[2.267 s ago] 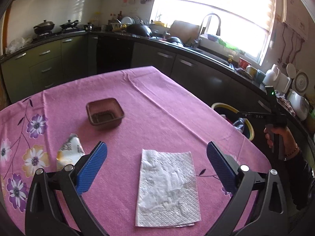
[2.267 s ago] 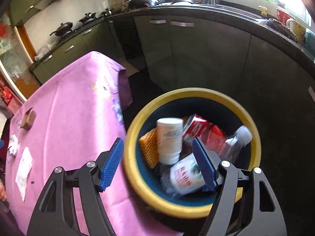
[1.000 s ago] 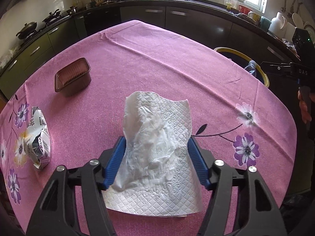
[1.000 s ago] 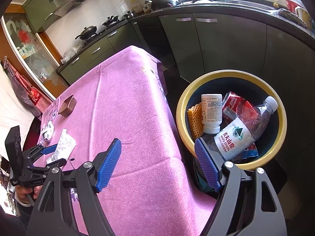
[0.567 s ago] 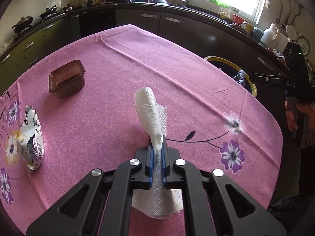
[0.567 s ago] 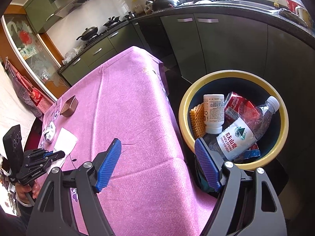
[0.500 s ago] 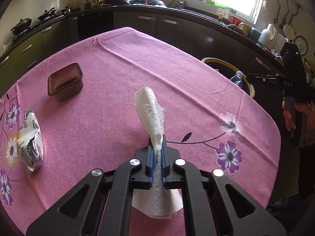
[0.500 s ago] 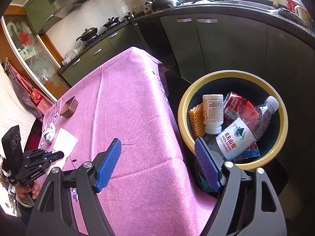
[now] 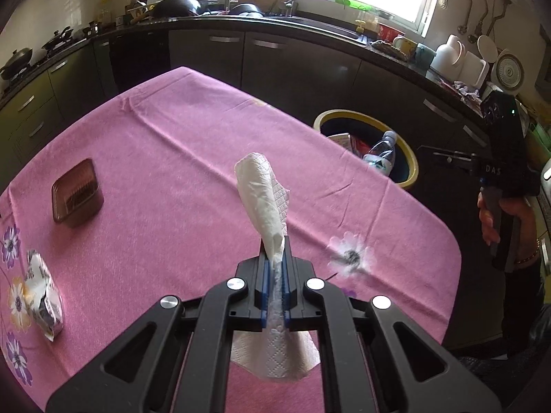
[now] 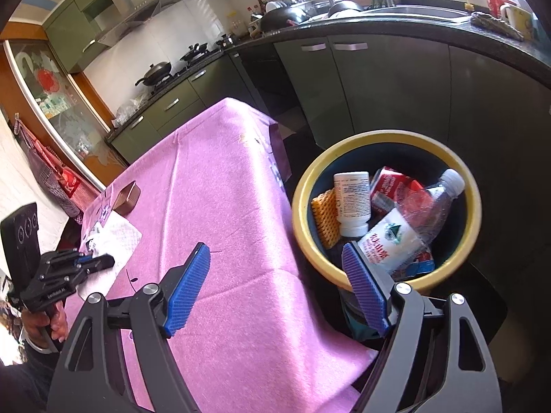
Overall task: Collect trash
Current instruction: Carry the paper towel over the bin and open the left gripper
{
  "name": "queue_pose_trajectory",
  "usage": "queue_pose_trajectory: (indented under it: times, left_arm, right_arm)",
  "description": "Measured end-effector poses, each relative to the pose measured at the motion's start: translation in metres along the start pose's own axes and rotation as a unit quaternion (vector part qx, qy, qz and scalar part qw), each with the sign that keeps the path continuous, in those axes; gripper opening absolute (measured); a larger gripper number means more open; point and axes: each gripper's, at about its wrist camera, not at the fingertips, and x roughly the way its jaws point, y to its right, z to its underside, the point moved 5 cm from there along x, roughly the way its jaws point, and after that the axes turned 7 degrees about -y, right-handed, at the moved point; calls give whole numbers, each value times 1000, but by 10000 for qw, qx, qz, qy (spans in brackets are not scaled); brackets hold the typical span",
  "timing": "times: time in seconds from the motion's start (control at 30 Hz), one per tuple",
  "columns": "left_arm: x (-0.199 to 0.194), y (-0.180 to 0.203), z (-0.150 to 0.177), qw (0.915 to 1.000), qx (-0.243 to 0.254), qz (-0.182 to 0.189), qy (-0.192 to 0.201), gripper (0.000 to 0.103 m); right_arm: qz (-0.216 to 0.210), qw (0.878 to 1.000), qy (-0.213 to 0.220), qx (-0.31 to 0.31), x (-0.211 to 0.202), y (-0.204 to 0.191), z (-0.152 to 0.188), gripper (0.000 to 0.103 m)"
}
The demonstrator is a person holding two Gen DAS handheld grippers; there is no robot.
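Paper napkin [image 9: 265,203] pinched between left gripper [image 9: 274,268] jaws, its end sticking up beyond them | right gripper [image 10: 275,285] jaws opening, nothing between | trash bin [image 10: 385,137] just past its right jaw

The paper napkin [image 9: 263,199] at frame centre looked soft and matt, embossed with a fine quilted pattern. It sat between ribbed blue rubbery pads on the left gripper [image 9: 274,285], whose arms were matt black plastic with shiny metal screws. The tablecloth [image 9: 179,158] was pink woven cloth, matt and slightly creased. At left, the brown container [image 9: 76,194] looked like glossy translucent plastic, and the snack wrapper [image 9: 43,304] like crinkled shiny foil. At right, the bin [image 10: 389,137] had a smooth yellow plastic rim; its bottle [image 10: 409,220] was clear, crumpled plastic. The cabinet fronts [image 10: 378,82] were smooth and satin.
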Motion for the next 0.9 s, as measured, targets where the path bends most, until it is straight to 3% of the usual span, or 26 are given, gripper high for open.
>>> queue_pose_trajectory:
  times: [0.2,0.4,0.73,0.8,0.83,0.87,0.9]
  left_arm:
    - [14,53,-64,9988,395,283,49,6]
    - [69,107,-125,9952,615,715,-275,6]
    - [168,173,-185,9890,1152,643,-665,6]
    - [179,179,-190,9884,1197,586,-731,12]
    - [185,180,-193,9883,1201,531,-775,25]
    - [188,180,-193,9886,1184,500,-779,45]
    - [188,179,-193,9894,1153,477,-742,52]
  right_arm:
    - [192,9988,391,209,-34,39,4,80]
    - [433,9956,656,506,-62,82,17,81]
    - [388,9908,671,1113,-78,137,43,81]
    - [365,9902,683,1166,-79,142,45,81]
    - [349,9901,683,1175,-79,142,46,81]
    - [337,9902,678,1175,-78,142,46,81]
    - [322,9904,673,1166,-77,142,46,81]
